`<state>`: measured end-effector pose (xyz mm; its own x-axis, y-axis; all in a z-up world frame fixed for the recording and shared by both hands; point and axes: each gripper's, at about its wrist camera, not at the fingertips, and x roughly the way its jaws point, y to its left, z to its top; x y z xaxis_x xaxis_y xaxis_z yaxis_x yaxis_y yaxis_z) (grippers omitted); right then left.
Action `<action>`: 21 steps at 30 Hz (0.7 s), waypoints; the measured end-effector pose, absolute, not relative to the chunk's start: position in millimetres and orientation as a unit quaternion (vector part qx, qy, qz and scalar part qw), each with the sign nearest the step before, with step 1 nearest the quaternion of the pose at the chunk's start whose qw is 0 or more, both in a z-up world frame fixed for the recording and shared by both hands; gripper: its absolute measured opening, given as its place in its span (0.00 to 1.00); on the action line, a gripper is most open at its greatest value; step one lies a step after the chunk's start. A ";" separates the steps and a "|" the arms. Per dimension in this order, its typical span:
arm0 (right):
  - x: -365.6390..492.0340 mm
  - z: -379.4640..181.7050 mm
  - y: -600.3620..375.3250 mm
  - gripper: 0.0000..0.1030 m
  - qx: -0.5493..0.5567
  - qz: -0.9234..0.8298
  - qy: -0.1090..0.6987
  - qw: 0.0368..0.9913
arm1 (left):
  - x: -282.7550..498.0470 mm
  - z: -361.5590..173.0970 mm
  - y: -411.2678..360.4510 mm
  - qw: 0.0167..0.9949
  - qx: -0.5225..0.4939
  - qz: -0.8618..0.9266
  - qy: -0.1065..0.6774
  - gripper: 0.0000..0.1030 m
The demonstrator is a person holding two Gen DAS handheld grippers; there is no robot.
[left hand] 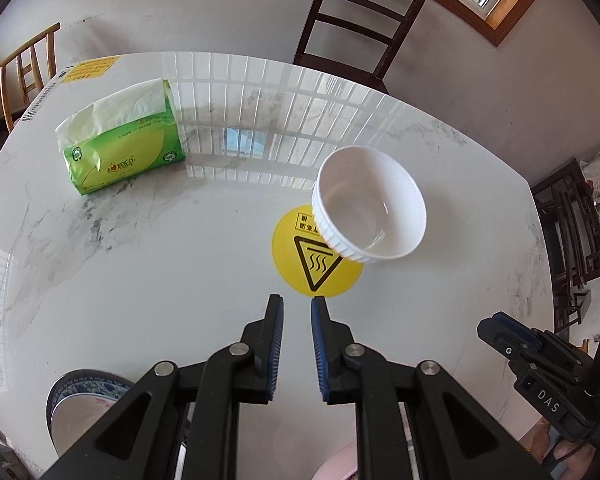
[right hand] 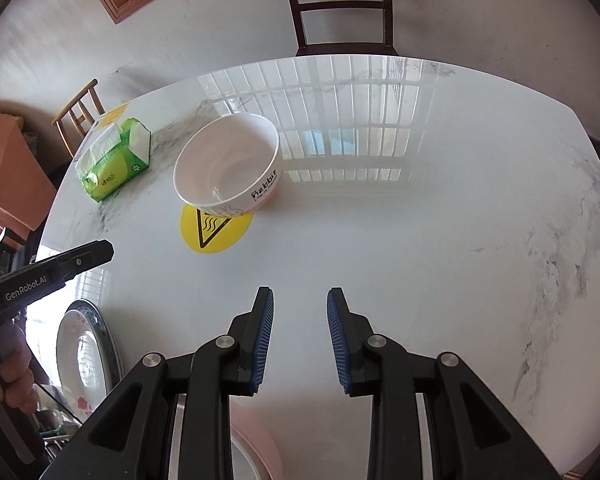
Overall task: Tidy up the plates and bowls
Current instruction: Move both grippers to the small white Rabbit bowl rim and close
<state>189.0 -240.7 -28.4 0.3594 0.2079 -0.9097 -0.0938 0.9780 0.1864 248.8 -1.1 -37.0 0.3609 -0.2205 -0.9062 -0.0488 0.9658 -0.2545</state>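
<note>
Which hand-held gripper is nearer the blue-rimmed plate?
Left. The left hand-held gripper hangs just right of the blue-rimmed plate; the right hand-held gripper is farther right, beyond the left one.

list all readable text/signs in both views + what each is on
"Rabbit", on the white bowl's side; smaller line beneath is blurred.
"GenRobot.AI", on the left gripper's body, seen from the right wrist.
"DAS", on the right gripper's body, seen from the left wrist.
Hot-surface triangle, on the round yellow sticker; characters above it unreadable.
Tissue pack: red brand lettering too blurred.
Yellow label at the table's far edge: too small.
</note>
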 end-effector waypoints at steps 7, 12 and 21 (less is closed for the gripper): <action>227.7 -29.1 -242.4 0.26 0.044 0.097 0.556 0.824 | 284.7 -45.9 -5.4 0.811 -0.129 -0.057 0.568 0.20; 256.2 -34.9 -237.7 0.26 0.052 0.116 0.560 0.819 | 305.8 -53.7 -7.4 0.807 -0.147 -0.066 0.569 0.20; 298.7 -52.0 -218.3 0.27 0.052 0.126 0.570 0.810 | 332.4 -70.5 -12.0 0.803 -0.157 -0.062 0.572 0.20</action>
